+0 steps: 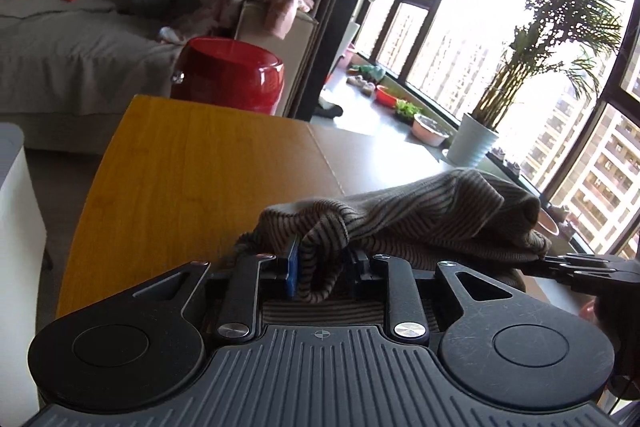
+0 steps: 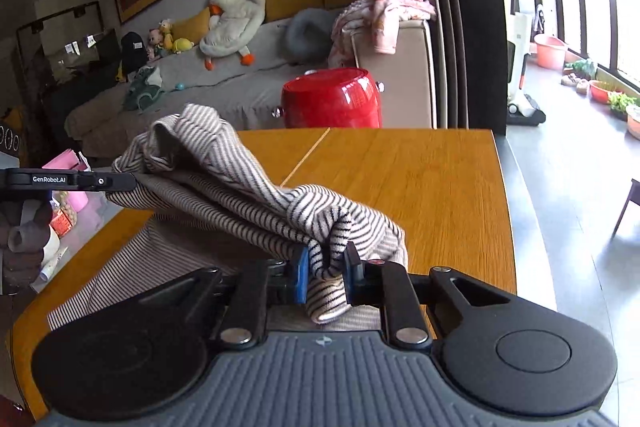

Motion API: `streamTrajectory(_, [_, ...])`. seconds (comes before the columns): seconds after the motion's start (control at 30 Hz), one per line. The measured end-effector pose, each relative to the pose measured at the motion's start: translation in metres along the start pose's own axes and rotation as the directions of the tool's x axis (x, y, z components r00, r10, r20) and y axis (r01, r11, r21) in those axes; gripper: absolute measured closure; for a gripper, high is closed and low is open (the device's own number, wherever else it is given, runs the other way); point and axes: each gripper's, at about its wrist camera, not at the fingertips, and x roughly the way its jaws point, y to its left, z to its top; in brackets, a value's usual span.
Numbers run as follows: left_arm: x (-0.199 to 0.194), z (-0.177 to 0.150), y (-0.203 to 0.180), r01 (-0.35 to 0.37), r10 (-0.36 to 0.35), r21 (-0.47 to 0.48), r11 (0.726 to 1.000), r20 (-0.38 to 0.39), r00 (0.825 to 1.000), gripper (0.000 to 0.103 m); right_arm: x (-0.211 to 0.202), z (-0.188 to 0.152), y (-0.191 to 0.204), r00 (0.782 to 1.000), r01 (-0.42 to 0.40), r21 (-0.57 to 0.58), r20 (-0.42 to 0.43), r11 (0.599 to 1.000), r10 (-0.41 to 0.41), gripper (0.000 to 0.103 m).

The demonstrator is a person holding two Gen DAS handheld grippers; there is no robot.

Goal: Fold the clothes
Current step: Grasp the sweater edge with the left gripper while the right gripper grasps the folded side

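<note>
Left wrist view: left claw clenched on a bunched fold of one striped garment, low centre of frame. Cloth draped rightward to the right claw at the right edge, also pinching it. Wooden counter bare across the left and middle, far edge near one red stool.

Right wrist view: right claw clamped on a striped fold, low centre. Same garment stretched up-left to the left claw at the left edge, lower part trailing onto the counter. Bare wood on the right, ending at the right-hand edge beside open floor.
</note>
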Motion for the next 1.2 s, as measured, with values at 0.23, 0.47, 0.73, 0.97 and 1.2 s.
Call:
streamTrajectory(0.23, [-0.015, -0.018, 0.025, -0.073, 0.069, -0.064, 0.995, -0.059, 0.996, 0.068, 0.002, -0.028, -0.005, 0.991, 0.113, 0.002, -0.072, 0.994, -0.113, 0.089])
streamTrajectory(0.47, [-0.04, 0.0, 0.035, -0.026, 0.025, -0.158, 0.987, -0.009, 1.0, 0.04, -0.012, -0.027, -0.02, 0.994, 0.104, 0.138, -0.044, 0.985, -0.099, 0.063])
streamTrajectory(0.73, [0.026, -0.003, 0.008, -0.023, -0.003, -0.178, 0.984, -0.143, 0.99, 0.017, 0.005, -0.02, -0.037, 1.0, -0.015, 0.4, 0.015, 0.916, 0.009, 0.039])
streamTrajectory(0.97, [0.024, 0.015, -0.008, 0.031, -0.036, -0.095, 0.995, -0.044, 0.998, 0.061, 0.029, 0.015, -0.006, 0.998, -0.024, 0.249, 0.057, 0.968, 0.01, 0.083])
streamTrajectory(1.2, [0.036, -0.009, 0.01, -0.056, 0.042, -0.098, 0.994, -0.141, 0.989, 0.056, 0.045, 0.02, -0.026, 0.996, 0.089, 0.217, -0.026, 0.972, -0.085, 0.086])
